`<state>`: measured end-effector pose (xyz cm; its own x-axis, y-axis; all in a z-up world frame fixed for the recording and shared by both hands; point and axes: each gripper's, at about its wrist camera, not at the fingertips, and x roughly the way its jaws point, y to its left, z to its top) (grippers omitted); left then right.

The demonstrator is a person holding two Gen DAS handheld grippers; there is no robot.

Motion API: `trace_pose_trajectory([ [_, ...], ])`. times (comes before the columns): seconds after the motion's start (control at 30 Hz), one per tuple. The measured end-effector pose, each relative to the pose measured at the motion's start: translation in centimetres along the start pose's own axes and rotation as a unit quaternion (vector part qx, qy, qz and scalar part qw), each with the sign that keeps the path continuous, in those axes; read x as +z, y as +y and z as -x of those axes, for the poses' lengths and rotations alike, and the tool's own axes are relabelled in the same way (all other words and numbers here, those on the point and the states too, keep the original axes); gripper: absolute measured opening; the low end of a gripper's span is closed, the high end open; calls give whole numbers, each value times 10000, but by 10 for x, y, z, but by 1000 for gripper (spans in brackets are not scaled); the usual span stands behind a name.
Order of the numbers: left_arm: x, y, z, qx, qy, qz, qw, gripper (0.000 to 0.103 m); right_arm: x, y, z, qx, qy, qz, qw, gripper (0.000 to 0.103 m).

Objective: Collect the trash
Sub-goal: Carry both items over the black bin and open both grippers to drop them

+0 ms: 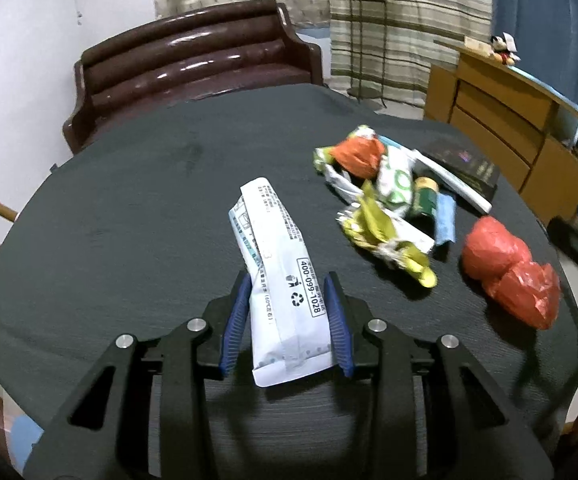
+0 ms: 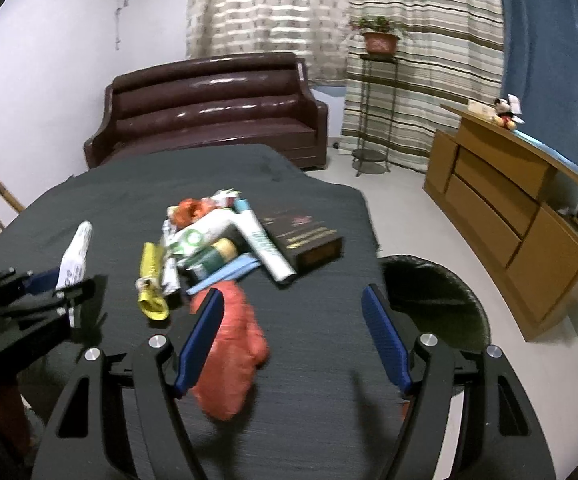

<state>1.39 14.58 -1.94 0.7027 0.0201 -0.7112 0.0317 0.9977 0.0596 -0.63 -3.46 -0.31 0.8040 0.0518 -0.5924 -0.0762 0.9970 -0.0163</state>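
My left gripper [image 1: 287, 280] is shut on a long white wrapper [image 1: 273, 248] with printed text, which sticks forward from between the blue pads above the dark table [image 1: 129, 200]. The right wrist view shows the same left gripper [image 2: 37, 284] with the wrapper [image 2: 75, 252] at the left. A crumpled red plastic bag [image 2: 233, 344] lies on the table just inside the left finger of my right gripper [image 2: 293, 294], which stands wide open, with no pad pressing on it. A pile of mixed wrappers [image 1: 385, 200] lies beyond; the red bag [image 1: 509, 268] is to its right.
A dark box [image 2: 305, 236] lies at the far side of the pile [image 2: 201, 240]. A black bin [image 2: 441, 300] stands on the floor past the table's right edge. A brown sofa [image 2: 209, 112], a plant stand [image 2: 373, 120] and a wooden cabinet [image 2: 509, 216] are behind.
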Motion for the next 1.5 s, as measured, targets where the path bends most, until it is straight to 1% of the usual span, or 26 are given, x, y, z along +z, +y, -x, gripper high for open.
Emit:
trace_pose_trajectory([
  [0.1, 0, 10, 3, 69, -52, 84, 9999, 37, -2, 18, -8, 135, 109, 174, 9997, 68],
  [0.17, 0, 17, 5, 138, -107, 123, 9998, 37, -4, 27, -14, 172, 180, 299, 9992, 60],
  [0.27, -1, 24, 9, 245, -204, 150, 9994, 37, -7, 37, -23, 200, 358, 394, 9984, 55],
  [0.33, -1, 28, 12, 291, -258, 158, 9991, 37, -9, 38, -30, 240, 504, 373, 9977, 47],
  [0.37, -1, 29, 13, 290, -279, 171, 9990, 37, -10, 39, -32, 277, 563, 365, 9974, 38],
  [0.53, -1, 26, 17, 168, -342, 190, 9991, 37, -13, 41, -26, 335, 519, 414, 9972, 36],
  [0.63, 2, 13, 20, 9, -427, 137, 9990, 37, -11, 34, -18, 310, 370, 349, 9982, 36],
  [0.73, 9, -4, 25, -169, -538, 31, 9984, 37, -5, 18, -10, 207, 161, 212, 9994, 36],
  [0.83, 16, -30, 28, -435, -626, -85, 9971, 37, 1, -7, -2, 27, -47, 23, 10000, 36],
  [0.93, 26, -57, 29, -631, -775, -261, 9946, 37, 6, -36, 0, -225, -179, -121, 9995, 36],
  [1.0, 32, -78, 28, -815, -844, -362, 9924, 37, 8, -62, -2, -406, -223, -302, 9985, 36],
  [1.07, 39, -100, 27, -968, -901, -472, 9901, 37, 9, -84, -3, -470, -246, -484, 9974, 36],
  [1.17, 47, -131, 20, -1201, -885, -598, 9870, 37, 11, -111, -10, -614, -277, -637, 9957, 36],
  [1.27, 54, -160, 10, -1322, -843, -741, 9848, 37, 11, -135, -17, -707, -266, -781, 9941, 36],
  [1.43, 57, -198, -1, -1425, -750, -958, 9823, 37, 8, -157, -25, -776, -251, -877, 9928, 36],
  [1.5, 58, -207, -7, -1429, -679, -989, 9824, 37, 7, -163, -29, -774, -232, -916, 9925, 36],
])
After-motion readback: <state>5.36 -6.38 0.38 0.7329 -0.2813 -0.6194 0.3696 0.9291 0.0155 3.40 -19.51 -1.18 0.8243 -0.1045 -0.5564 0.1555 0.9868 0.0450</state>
